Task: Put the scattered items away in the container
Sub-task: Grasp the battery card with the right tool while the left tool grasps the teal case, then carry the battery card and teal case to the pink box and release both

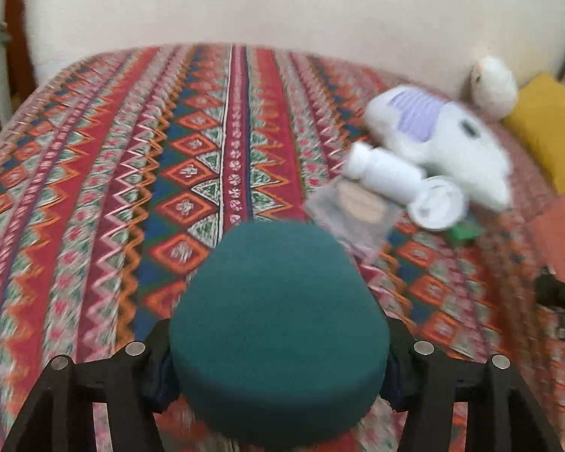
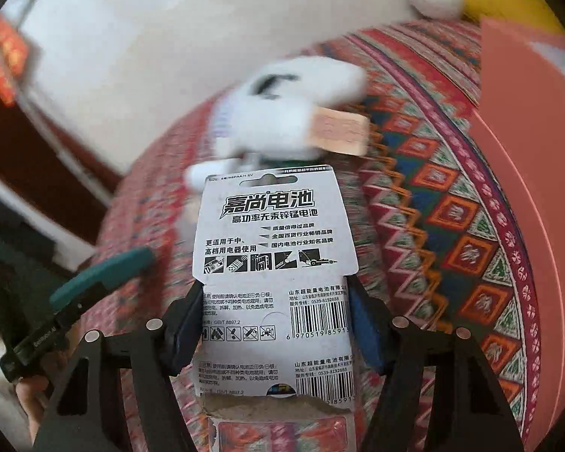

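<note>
left wrist view: left gripper (image 1: 278, 342) clenched on a teal oval item (image 1: 278, 312), which sits squarely between the two fingers and fills the lower centre of the frame; what the item is cannot be told. it is held above a patterned red cloth (image 1: 132, 173) covering what looks like a bed.

ahead and to the right on the cloth, well apart from the left gripper: a cluster of loose items. white bottle (image 1: 384, 173) lying on its side, touching a white round lid (image 1: 439, 203); a clear flat packet (image 1: 354, 211) just beside the bottle on the near side; a white-and-lilac device (image 1: 440, 135) behind them. a white plush toy (image 1: 495, 86) and a yellow cushion (image 1: 550, 132) lie further back at the right. image blurred, detail limited.

right wrist view: right gripper (image 2: 275, 327) grasping a battery card (image 2: 275, 263), printed back toward the camera, upright, pinched at both side edges by the blue pads (image 2: 365, 335). lower edge of the card is torn. the card blocks much of the item cluster behind it. a salmon-pink container (image 2: 527, 188) stands at the right edge, near the right gripper, its wall beside the card but apart from it. the left gripper with the teal item shows at lower left.
</note>
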A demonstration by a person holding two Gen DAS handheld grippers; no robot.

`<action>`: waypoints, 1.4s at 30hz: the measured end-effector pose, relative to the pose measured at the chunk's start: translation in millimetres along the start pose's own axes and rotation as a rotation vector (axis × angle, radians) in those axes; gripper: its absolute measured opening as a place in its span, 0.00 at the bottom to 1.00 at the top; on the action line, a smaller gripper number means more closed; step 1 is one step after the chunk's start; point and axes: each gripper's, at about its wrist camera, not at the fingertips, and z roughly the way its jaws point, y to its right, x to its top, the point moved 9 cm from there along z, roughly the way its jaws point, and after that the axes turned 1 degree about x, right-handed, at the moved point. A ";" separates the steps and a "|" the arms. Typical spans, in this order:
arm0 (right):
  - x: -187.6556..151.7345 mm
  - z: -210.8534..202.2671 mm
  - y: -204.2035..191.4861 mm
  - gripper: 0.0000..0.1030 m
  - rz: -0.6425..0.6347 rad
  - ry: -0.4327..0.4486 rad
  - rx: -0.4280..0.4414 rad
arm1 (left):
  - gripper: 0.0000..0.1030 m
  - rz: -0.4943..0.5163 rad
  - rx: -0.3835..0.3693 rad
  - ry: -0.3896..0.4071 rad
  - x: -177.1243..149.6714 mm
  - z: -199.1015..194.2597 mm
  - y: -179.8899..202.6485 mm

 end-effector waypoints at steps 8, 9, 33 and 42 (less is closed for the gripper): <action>-10.5 -49.4 -39.2 0.70 -0.039 0.078 0.115 | 0.65 0.011 -0.030 0.112 -19.6 -73.0 25.6; -9.1 -57.4 -40.7 0.70 -0.038 0.089 0.126 | 0.65 0.014 -0.034 0.125 -21.7 -81.0 30.2; 22.3 -307.7 38.4 0.70 -0.001 0.575 0.094 | 0.65 0.314 -0.359 0.333 32.0 -182.9 287.2; 28.8 -393.5 166.3 0.70 0.160 0.758 -0.112 | 0.65 0.472 -0.497 0.264 35.7 -156.5 446.8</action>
